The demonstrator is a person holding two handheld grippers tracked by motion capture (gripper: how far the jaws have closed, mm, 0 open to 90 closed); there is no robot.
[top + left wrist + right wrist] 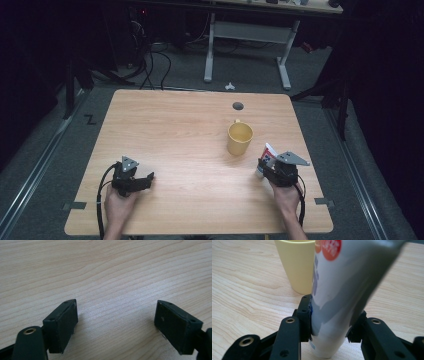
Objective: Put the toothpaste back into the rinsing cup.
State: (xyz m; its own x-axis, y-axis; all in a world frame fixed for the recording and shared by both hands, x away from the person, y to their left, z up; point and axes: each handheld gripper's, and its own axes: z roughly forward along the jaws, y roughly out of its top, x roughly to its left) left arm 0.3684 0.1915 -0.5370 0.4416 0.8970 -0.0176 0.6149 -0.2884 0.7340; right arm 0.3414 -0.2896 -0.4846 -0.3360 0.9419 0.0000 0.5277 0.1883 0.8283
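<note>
High view: right claw (265, 167) grips a white tube (268, 152) just right of the yellow mug (240, 138) on the counter (175, 135); left claw (145, 181) idles near-left. Left gripper view: jaws wide, empty. Right gripper view: pads pinch the tube; grasp done, lifting and likely placing in the mug remain.

Lab-like room: wooden table (165, 125), floor cables (150, 65), grey carpet (45, 170).
</note>
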